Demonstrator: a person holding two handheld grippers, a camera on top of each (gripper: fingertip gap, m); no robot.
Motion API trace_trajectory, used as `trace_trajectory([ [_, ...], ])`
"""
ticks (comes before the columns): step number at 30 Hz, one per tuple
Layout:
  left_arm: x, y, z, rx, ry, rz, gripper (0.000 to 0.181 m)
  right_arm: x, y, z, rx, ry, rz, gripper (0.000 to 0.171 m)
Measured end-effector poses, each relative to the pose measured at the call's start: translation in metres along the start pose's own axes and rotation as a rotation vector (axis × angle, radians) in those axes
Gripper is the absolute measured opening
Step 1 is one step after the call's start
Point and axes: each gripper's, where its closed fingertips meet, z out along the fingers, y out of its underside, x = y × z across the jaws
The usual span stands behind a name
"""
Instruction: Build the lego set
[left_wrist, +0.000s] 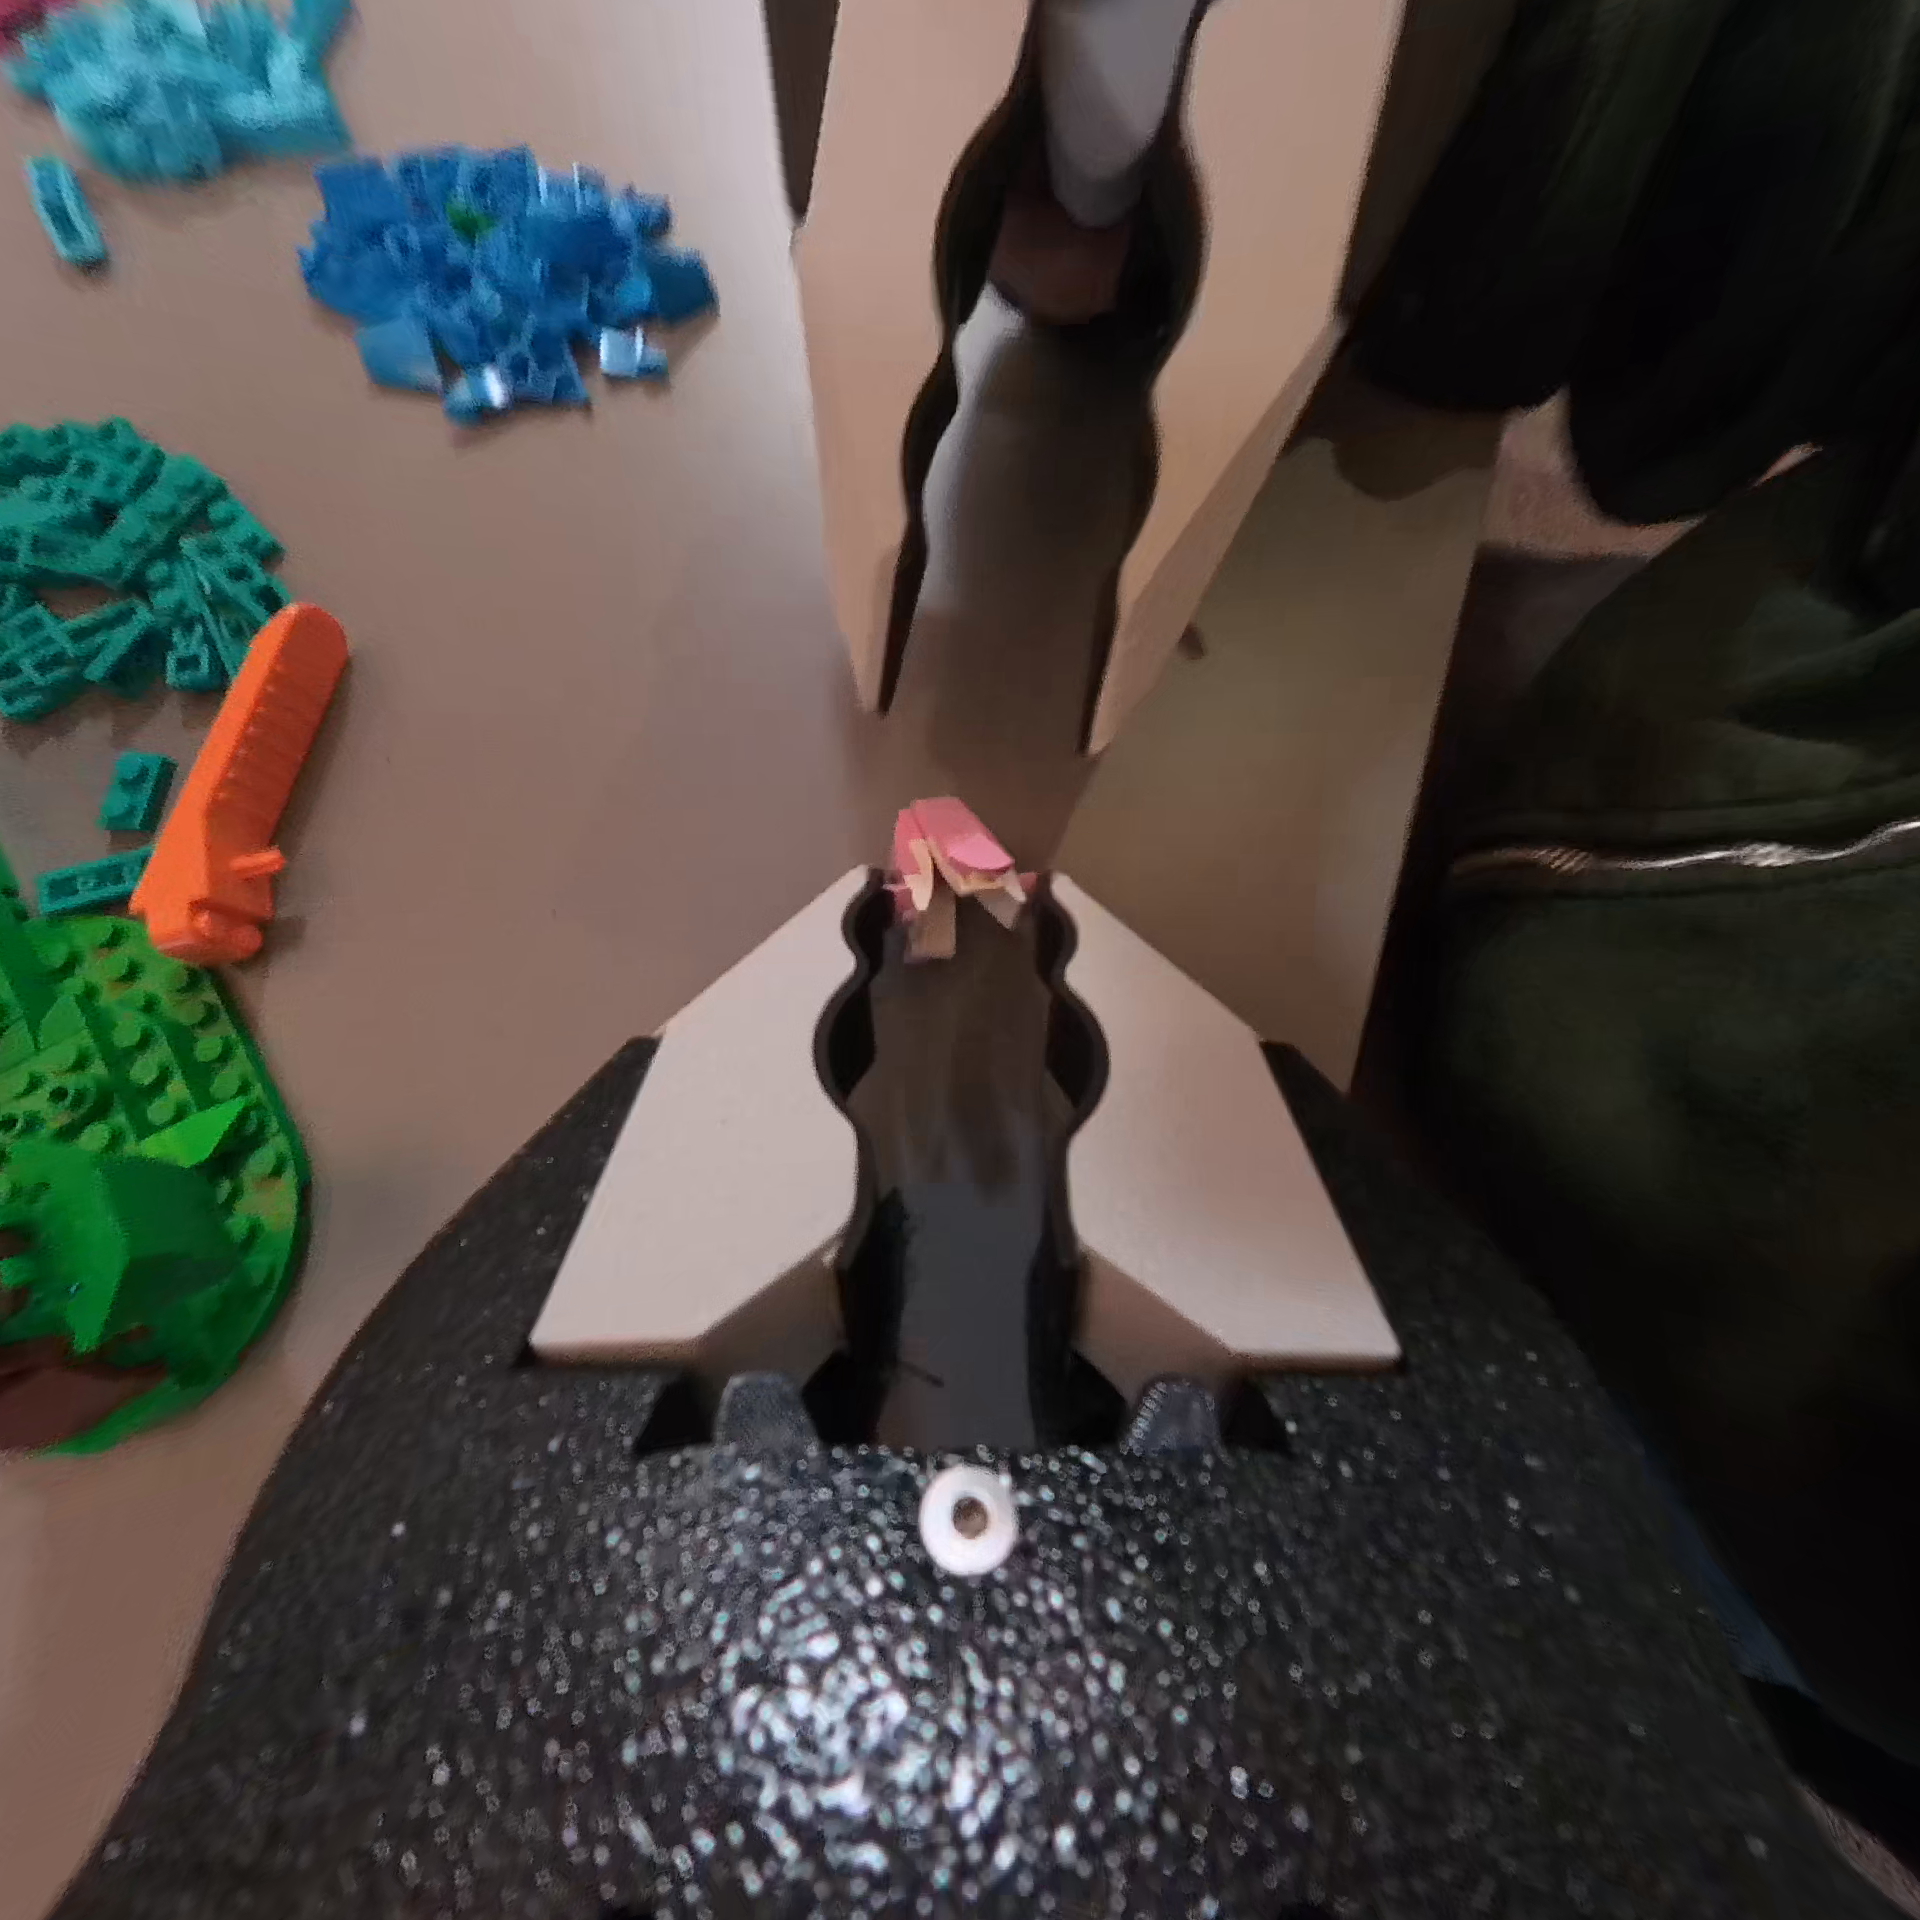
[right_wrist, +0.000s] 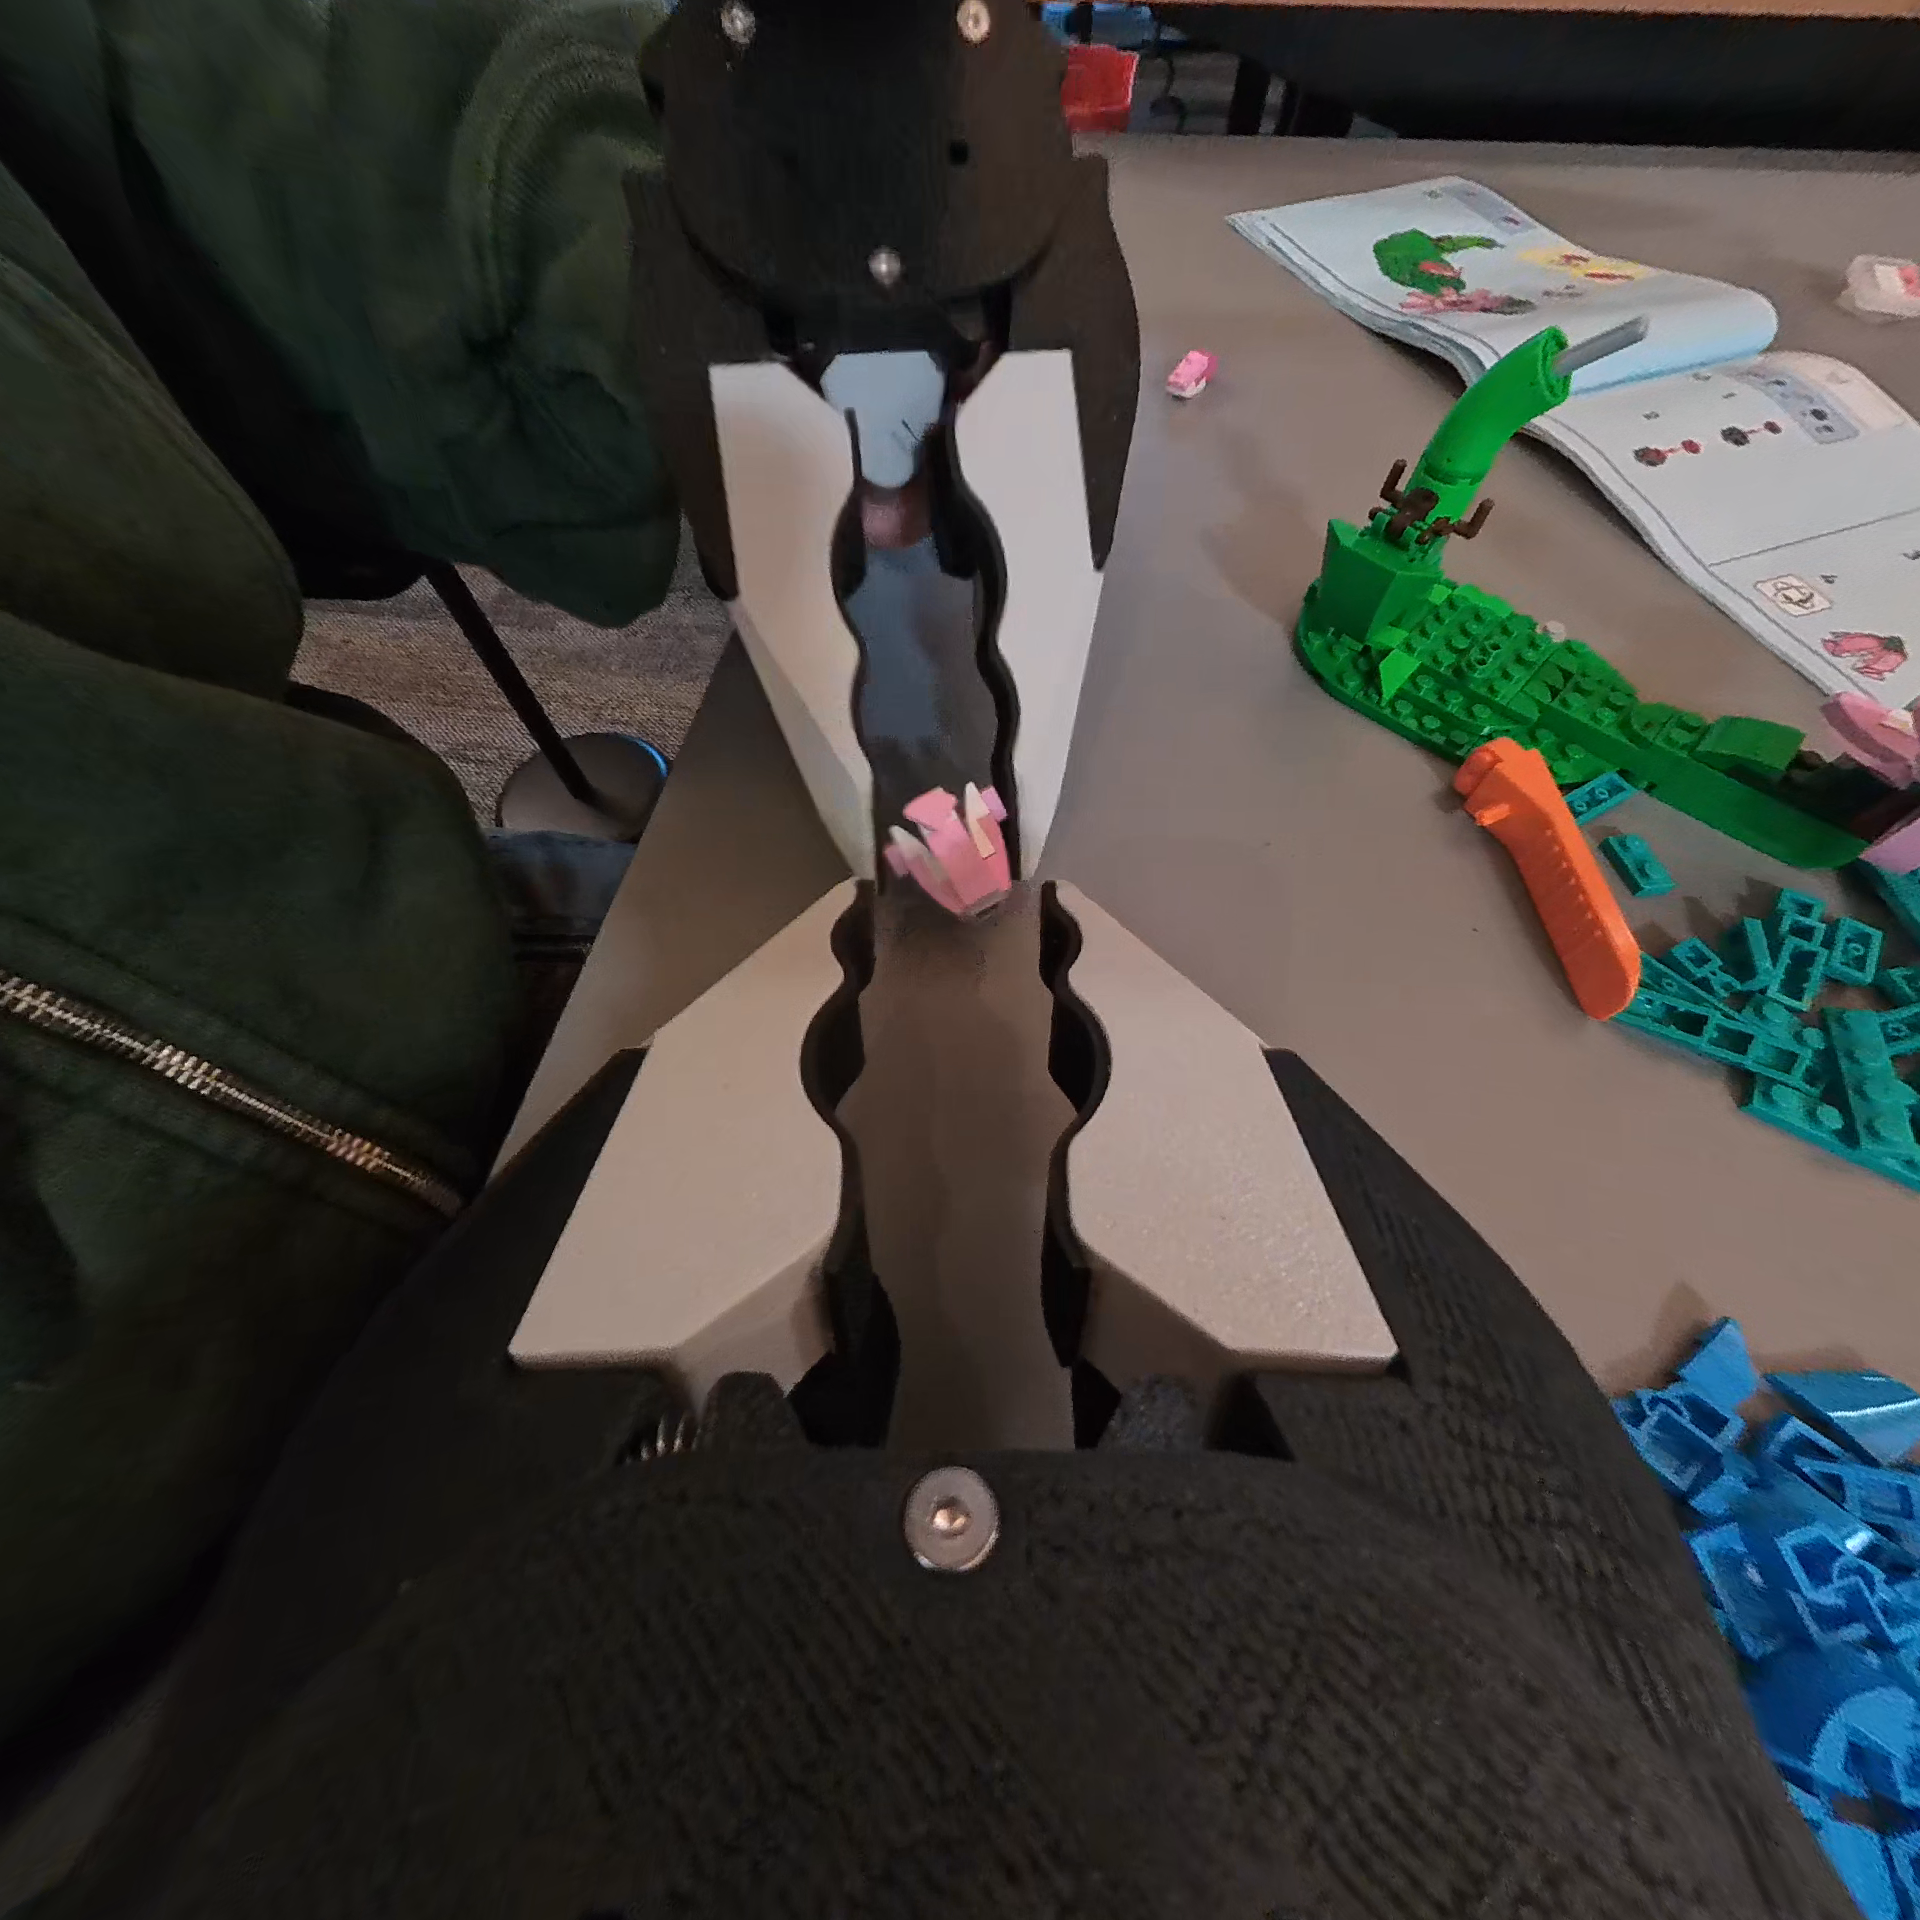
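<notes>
A small pink and white flower piece (left_wrist: 951, 857) is pinched at the tips of my left gripper (left_wrist: 958, 885), which is shut on it. My right gripper (right_wrist: 948, 891) faces the left one tip to tip, just short of the flower piece (right_wrist: 951, 847). Its fingers stand a little apart with nothing between them. It also shows in the left wrist view (left_wrist: 982, 727), coming in from above. The green base build (right_wrist: 1507, 665) with a curved green stem stands on the table to the right, and shows in the left wrist view (left_wrist: 135, 1122) at the left edge.
An orange brick separator (right_wrist: 1558, 894) lies by a teal brick pile (right_wrist: 1787, 1039). A blue brick pile (right_wrist: 1818, 1558) is nearer. An open instruction booklet (right_wrist: 1662, 416) and a loose pink piece (right_wrist: 1190, 372) lie farther back. A person in a dark green jacket (right_wrist: 208, 831) sits at the table edge. The tips of both grippers are at nearly the same place.
</notes>
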Motion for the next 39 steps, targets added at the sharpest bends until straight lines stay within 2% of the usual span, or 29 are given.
trace_trajectory([
  [1, 0.005, -0.008, -0.002, 0.065, 0.03, 0.008, 0.026, -0.001, -0.002, -0.001, 0.016, -0.01, 0.005, 0.03],
  [5, 0.022, -0.037, -0.017, 0.296, 0.156, 0.012, 0.026, -0.016, -0.021, -0.007, 0.143, -0.122, 0.049, 0.029],
  [9, 0.032, -0.046, -0.026, 0.373, 0.241, 0.022, 0.026, -0.022, -0.029, -0.013, 0.202, -0.157, 0.035, 0.022],
  [28, 0.025, -0.046, -0.021, 0.395, 0.28, -0.047, 0.027, -0.014, -0.025, -0.012, 0.174, -0.081, -0.026, 0.014],
  [30, 0.02, -0.048, -0.019, 0.4, 0.23, -0.031, 0.04, -0.011, -0.022, -0.011, 0.159, -0.063, -0.02, 0.014],
  [33, 0.015, -0.047, -0.013, 0.375, 0.162, 0.001, 0.047, -0.008, -0.02, -0.009, 0.144, -0.048, -0.013, 0.014],
  [36, 0.017, -0.045, -0.006, 0.344, 0.165, 0.008, 0.043, -0.006, -0.019, -0.009, 0.137, -0.034, -0.012, 0.014],
  [39, 0.015, -0.042, -0.001, 0.319, 0.15, 0.003, 0.028, -0.005, -0.019, -0.009, 0.137, -0.028, -0.007, 0.014],
])
